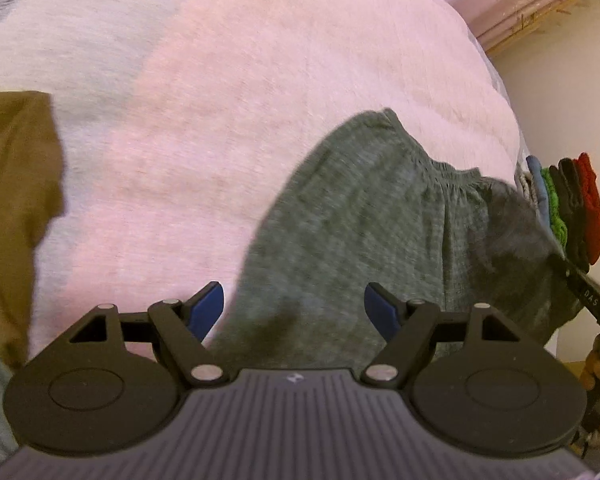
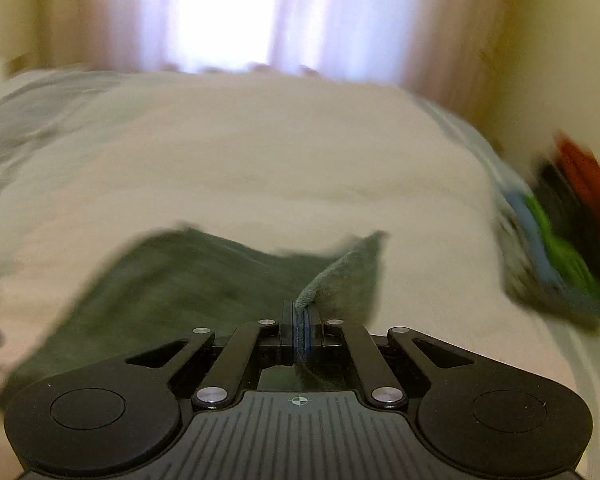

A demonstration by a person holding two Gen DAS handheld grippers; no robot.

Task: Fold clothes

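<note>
A grey-green garment with an elastic waistband (image 1: 380, 216) lies spread on the pale bed cover (image 1: 220, 100). My left gripper (image 1: 294, 308) hovers over its near edge, blue fingertips (image 1: 210, 304) wide apart and nothing between them. In the right wrist view the same garment (image 2: 188, 276) stretches away to the left, and my right gripper (image 2: 302, 320) is shut on a raised fold of its edge. The right gripper's black body (image 1: 592, 296) shows at the garment's right side in the left wrist view, with a hand (image 1: 598, 364) behind it.
A stack of folded clothes (image 1: 568, 204) in red, black, green and blue sits at the bed's right edge, blurred in the right wrist view as the folded stack (image 2: 564, 240). An olive-brown garment (image 1: 16, 200) lies at the left. A bright curtained window (image 2: 252, 12) is beyond the bed.
</note>
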